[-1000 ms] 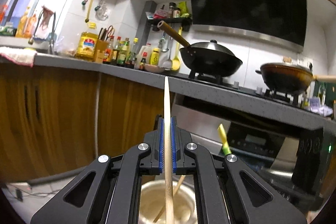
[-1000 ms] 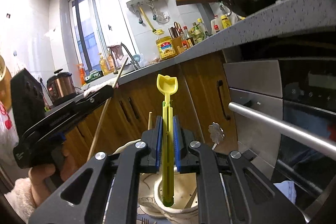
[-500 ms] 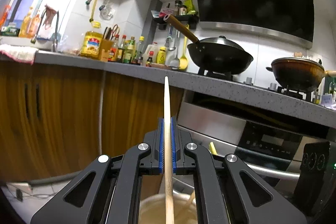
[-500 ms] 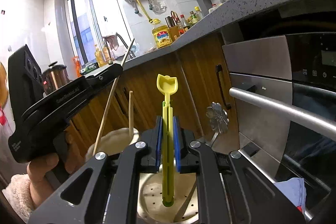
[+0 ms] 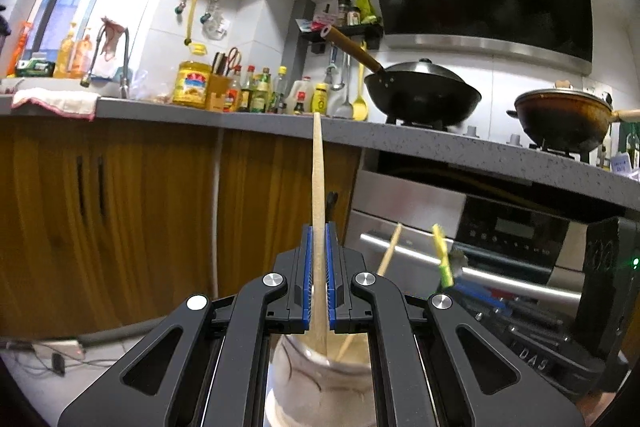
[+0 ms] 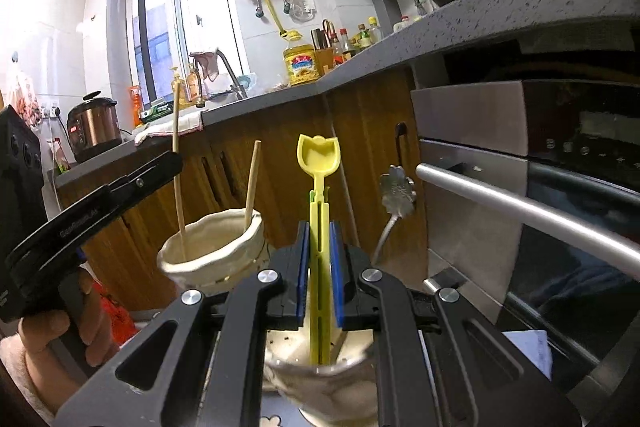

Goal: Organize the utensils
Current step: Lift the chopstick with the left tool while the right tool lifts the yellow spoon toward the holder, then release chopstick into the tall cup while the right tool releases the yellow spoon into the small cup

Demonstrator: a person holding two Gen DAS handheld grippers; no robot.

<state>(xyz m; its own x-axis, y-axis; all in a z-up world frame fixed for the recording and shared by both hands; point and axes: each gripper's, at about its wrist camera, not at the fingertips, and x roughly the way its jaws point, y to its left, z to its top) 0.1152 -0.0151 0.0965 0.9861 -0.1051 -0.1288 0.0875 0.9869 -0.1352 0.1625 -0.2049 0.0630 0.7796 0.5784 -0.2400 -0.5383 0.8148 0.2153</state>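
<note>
My left gripper (image 5: 319, 239) is shut on a wooden chopstick (image 5: 317, 179) held upright, its lower end inside a cream ceramic holder (image 5: 320, 379) below the jaws. A second chopstick (image 5: 390, 249) leans in that holder. My right gripper (image 6: 319, 239) is shut on a yellow plastic spoon (image 6: 318, 163), its lower end inside a second cream holder (image 6: 332, 387) with a perforated bottom. In the right wrist view the left gripper (image 6: 100, 199), its chopstick (image 6: 176, 163) and the first holder (image 6: 212, 251) show at left. A metal flower-handled utensil (image 6: 396, 191) stands in the right holder.
Wooden cabinet doors (image 5: 120, 219) and a steel oven with a bar handle (image 6: 520, 203) stand close ahead. A grey counter (image 5: 440, 143) above carries bottles, a black wok (image 5: 420, 95) and a brown pot (image 5: 564, 119). A cable lies on the floor (image 5: 48, 355).
Both grippers have dropped lower, and the chopstick and yellow spoon sit deeper in their holders. The right gripper's jaws look slightly wider around the spoon.
</note>
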